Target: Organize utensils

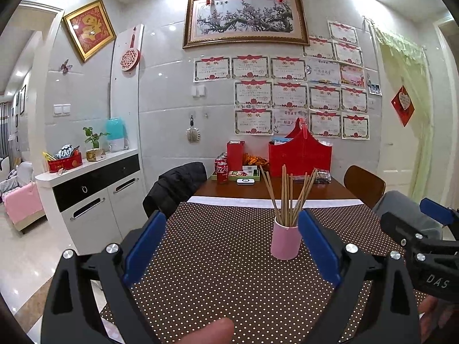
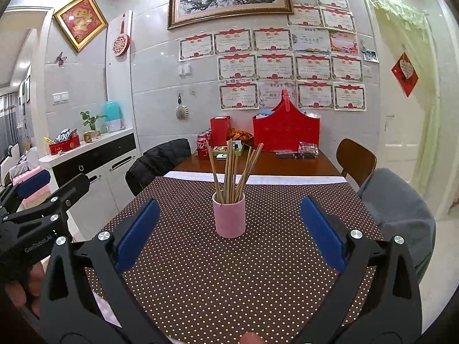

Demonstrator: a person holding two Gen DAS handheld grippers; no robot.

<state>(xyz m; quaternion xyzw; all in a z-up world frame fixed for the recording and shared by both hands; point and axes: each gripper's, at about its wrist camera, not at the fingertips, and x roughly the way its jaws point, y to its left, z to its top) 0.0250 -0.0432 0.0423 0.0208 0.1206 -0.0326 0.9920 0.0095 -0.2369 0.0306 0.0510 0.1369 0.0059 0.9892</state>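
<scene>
Chopsticks [image 2: 233, 169] stand in a pink cup [image 2: 229, 216] on the dotted tabletop [image 2: 229, 281].
Left tool [image 1: 231, 243] and right tool [image 2: 229, 229] hover spread and empty; cola cans [image 1: 221, 172], a red box [image 2: 286, 132] and chairs [image 2: 355, 157] stand beyond, well apart.

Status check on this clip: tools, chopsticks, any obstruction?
Left tool open, empty. Right tool open, empty. Chopsticks upright in pink cup. Nothing between tools and cup.

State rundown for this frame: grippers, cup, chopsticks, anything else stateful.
left gripper: open, empty, above the cloth
right gripper: open, empty
pink cup: upright on the dotted tablecloth, untouched
chopsticks: standing in the cup, fanned out
cola cans: upright at the far end
</scene>
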